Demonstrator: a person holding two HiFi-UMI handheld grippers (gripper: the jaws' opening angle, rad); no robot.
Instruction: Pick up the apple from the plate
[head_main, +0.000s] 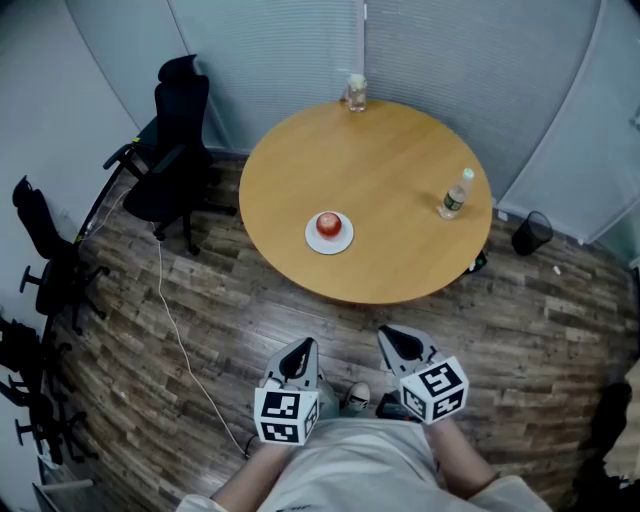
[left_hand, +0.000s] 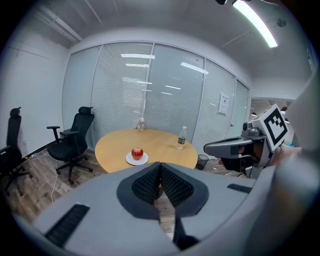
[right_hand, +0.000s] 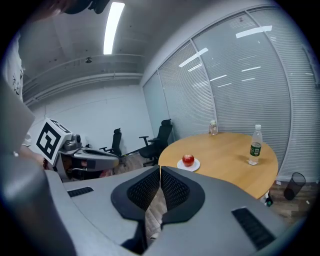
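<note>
In the head view we find the apple (head_main: 329, 223) on a white plate (head_main: 329, 250), toward the lower left of the round table (head_main: 390, 150) at mid-frame, with a bottle (head_main: 456, 193) near the table's right edge. Our left gripper (head_main: 297, 352) and right gripper (head_main: 398, 340) sit at the bottom of that frame over the wood floor (head_main: 520, 300), well apart from the table. That view does not show how the jaws stand, but each gripper view does. In each, the jaws are closed together with nothing between them, and the apple and plate sit just above the tips, far beyond. Only the gripper views show a ceiling light (left_hand: 255, 22). Each also catches the other gripper at its edge.
</note>
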